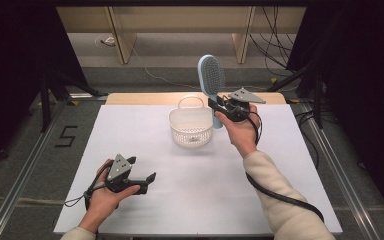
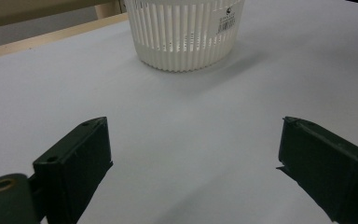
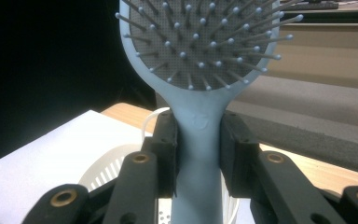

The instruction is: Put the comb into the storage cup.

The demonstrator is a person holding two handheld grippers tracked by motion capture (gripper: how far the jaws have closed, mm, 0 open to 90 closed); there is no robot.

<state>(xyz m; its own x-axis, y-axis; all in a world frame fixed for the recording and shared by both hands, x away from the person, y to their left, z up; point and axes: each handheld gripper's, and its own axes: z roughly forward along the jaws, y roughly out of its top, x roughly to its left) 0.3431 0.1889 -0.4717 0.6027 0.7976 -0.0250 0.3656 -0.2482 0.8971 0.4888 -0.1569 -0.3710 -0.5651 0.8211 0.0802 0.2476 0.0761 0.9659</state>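
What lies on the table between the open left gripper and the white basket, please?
Nothing: in the left gripper view, only bare white tabletop stretches from the left gripper to the basket.

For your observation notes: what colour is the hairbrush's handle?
Light blue; the hairbrush handle shows best in the right gripper view.

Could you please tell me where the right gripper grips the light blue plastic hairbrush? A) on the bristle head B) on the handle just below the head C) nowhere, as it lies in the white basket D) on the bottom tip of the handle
B: in the right gripper view, the right gripper has its jaws closed on the handle of the light blue plastic hairbrush just below the bristle head, which stands upright above them.
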